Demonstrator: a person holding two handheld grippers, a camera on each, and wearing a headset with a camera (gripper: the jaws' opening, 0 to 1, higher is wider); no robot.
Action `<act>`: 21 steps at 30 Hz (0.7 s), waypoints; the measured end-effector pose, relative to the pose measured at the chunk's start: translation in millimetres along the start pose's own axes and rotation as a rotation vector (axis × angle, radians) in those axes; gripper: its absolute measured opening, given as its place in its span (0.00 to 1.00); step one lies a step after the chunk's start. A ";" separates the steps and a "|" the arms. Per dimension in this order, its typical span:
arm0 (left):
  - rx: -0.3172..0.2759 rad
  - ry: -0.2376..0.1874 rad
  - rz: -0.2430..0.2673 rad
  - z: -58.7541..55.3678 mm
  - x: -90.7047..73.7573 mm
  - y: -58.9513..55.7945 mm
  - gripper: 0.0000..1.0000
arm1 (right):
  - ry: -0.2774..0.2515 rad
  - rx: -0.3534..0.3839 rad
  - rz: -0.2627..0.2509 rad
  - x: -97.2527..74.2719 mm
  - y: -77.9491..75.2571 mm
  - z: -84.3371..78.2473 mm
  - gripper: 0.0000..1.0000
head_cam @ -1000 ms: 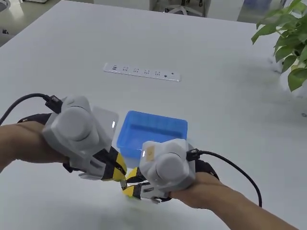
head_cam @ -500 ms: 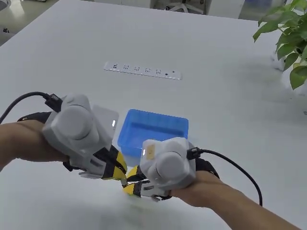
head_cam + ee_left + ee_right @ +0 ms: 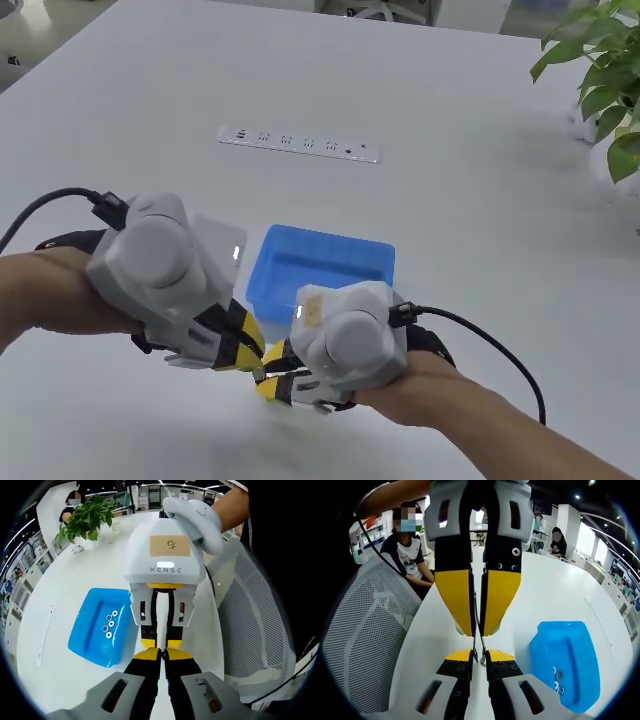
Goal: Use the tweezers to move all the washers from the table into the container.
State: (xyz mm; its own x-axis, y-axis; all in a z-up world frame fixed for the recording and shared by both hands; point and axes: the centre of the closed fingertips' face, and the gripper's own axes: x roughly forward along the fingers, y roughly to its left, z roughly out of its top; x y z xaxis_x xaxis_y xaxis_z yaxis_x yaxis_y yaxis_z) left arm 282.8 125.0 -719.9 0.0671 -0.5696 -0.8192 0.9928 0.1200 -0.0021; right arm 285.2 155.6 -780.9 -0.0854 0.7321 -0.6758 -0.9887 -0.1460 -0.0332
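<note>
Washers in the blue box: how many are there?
5 washers, as far as I can tell, bunched together near the middle of the blue container; others may lie hidden elsewhere.

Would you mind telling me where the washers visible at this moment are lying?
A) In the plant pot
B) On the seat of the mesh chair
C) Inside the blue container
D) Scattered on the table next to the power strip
C: the left gripper view shows a small cluster of washers lying on the floor of the blue container.
</note>
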 end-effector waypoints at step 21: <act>-0.015 0.001 0.009 -2.0 -1.8 2.3 0.07 | -0.008 -0.004 0.001 1.4 -1.1 2.7 0.11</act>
State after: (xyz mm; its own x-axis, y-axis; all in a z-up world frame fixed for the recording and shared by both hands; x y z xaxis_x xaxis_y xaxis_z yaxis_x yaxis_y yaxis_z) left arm 284.8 127.9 -719.5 0.0762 -0.5674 -0.8199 0.9905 0.1376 -0.0032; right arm 285.9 158.6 -779.8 -0.0879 0.7374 -0.6698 -0.9882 -0.1495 -0.0349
